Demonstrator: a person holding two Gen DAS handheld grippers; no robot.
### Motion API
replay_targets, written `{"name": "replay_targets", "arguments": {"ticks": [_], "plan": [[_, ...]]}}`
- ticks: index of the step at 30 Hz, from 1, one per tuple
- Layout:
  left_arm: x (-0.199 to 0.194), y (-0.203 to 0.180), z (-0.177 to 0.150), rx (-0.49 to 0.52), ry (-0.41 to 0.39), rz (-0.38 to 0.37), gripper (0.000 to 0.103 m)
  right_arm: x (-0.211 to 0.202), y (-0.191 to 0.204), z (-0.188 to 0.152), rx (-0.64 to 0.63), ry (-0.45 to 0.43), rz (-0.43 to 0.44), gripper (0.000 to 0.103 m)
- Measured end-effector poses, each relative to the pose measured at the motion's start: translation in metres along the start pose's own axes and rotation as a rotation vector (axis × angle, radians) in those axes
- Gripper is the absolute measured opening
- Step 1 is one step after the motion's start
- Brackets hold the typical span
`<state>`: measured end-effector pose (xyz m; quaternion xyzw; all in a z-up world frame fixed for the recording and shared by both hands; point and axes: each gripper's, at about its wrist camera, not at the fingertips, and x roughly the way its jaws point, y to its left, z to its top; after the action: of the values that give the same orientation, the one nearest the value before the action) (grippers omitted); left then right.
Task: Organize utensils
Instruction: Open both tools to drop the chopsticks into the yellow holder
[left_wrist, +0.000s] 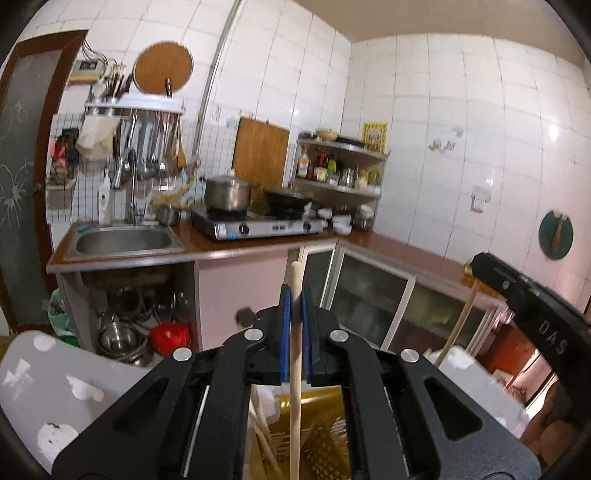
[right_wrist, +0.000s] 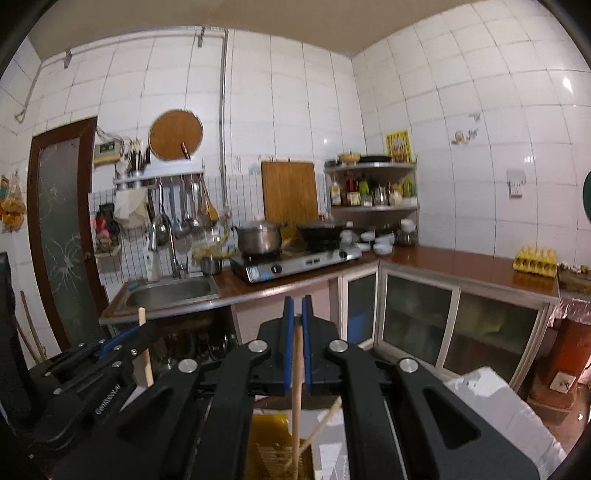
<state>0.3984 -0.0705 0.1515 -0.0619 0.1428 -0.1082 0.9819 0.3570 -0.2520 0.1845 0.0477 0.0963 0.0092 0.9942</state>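
My left gripper (left_wrist: 296, 295) is shut on a pale wooden stick (left_wrist: 294, 369) that stands upright between the blue pads, its top poking above them. My right gripper (right_wrist: 297, 306) is shut on a second wooden stick (right_wrist: 296, 387), its top level with the pad tips. Both sticks reach down into a yellow slatted basket (left_wrist: 317, 435), also in the right wrist view (right_wrist: 273, 450), where another loose stick (right_wrist: 321, 424) leans. The right gripper shows at the right of the left view (left_wrist: 528, 306); the left gripper shows at the left of the right view (right_wrist: 110, 347).
A kitchen counter (right_wrist: 461, 258) runs along two walls with a sink (right_wrist: 170, 291), a gas stove (right_wrist: 295, 264) with a pot and a wok, a corner shelf of bottles (right_wrist: 373, 192), and a rack of hanging utensils (right_wrist: 177, 206). A white box (right_wrist: 506, 410) lies at the lower right.
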Motion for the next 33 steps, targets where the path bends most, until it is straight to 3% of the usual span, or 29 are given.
{"name": "replay_targets", "arguments": {"ticks": [7,17,24,27,33], "plan": [[0.020,0.015,-0.031,-0.025,0.071,0.004,0.004,0.024,-0.013,-0.043,0.001,0.090,-0.006,0.004],[-0.019,0.005,0.018,-0.021,-0.059,-0.035,0.004,0.022,-0.019,-0.042,-0.001,0.089,-0.002,0.004],[-0.022,-0.005,0.050,0.010,-0.148,-0.009,0.004,0.020,-0.024,-0.032,0.008,0.080,0.003,0.005],[-0.013,-0.008,0.052,0.022,-0.163,-0.003,0.004,0.021,-0.025,-0.031,0.007,0.081,0.003,0.005],[0.013,-0.004,0.021,0.041,-0.095,0.029,0.004,0.028,-0.025,-0.039,0.009,0.112,0.011,0.005]]}}
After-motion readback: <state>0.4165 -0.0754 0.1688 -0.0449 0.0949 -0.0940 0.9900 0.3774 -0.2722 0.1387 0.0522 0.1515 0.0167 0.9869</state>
